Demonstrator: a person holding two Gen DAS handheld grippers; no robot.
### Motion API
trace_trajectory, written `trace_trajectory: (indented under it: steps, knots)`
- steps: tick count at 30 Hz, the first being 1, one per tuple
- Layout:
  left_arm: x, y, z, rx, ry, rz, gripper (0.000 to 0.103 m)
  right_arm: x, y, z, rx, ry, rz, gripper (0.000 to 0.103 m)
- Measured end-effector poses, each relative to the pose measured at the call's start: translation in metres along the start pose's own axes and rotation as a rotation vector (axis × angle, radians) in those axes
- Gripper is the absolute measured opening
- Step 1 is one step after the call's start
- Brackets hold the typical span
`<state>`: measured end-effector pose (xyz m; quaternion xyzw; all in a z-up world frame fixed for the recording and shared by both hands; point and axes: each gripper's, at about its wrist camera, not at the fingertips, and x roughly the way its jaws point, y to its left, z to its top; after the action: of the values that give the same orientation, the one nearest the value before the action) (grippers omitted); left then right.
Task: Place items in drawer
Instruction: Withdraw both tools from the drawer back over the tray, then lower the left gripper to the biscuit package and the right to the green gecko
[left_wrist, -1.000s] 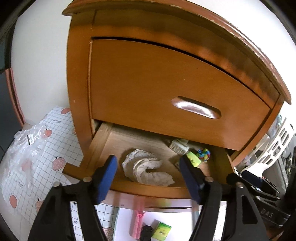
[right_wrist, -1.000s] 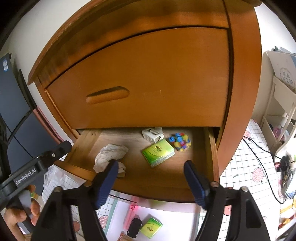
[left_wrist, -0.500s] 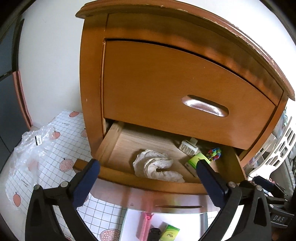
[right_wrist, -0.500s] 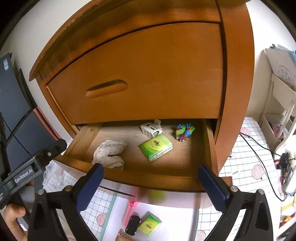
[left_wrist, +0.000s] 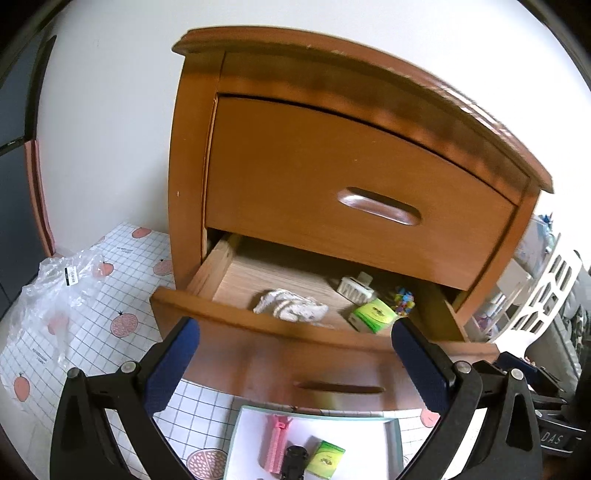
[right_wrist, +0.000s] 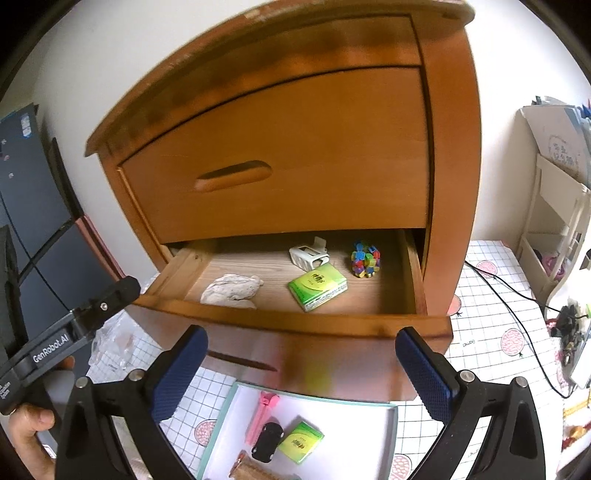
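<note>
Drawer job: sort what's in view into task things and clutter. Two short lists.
Task things:
- open drawer, holding cloth, green box, white holder, coloured toy
- tray, holding pink clip, toy car, second green box

Clutter:
- plastic bag
- white rack
- cable
</note>
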<state>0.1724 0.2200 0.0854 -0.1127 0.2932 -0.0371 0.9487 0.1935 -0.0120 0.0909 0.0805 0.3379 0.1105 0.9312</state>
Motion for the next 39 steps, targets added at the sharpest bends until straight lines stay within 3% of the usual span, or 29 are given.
trace_trajectory:
  steps: [5, 14, 24, 31, 39]
  knots:
    - [-0.003, 0.005, -0.039, 0.014, 0.025, 0.017, 0.103, -0.005, -0.006, -0.037, 0.015, 0.004, -0.003, 0.103]
    - [0.036, 0.021, -0.127, -0.041, 0.298, -0.003, 0.103, 0.027, -0.035, -0.117, 0.099, 0.165, -0.037, 0.103]
    - [0.064, 0.018, -0.192, -0.015, 0.491, 0.0, 0.103, 0.064, -0.055, -0.189, 0.143, 0.354, -0.064, 0.103]
    - [0.081, 0.024, -0.224, -0.018, 0.621, 0.014, 0.103, 0.085, -0.052, -0.219, 0.118, 0.459, -0.055, 0.103]
    - [0.081, 0.036, -0.226, -0.076, 0.611, 0.039, 0.103, 0.094, -0.034, -0.232, 0.011, 0.5, -0.025, 0.103]
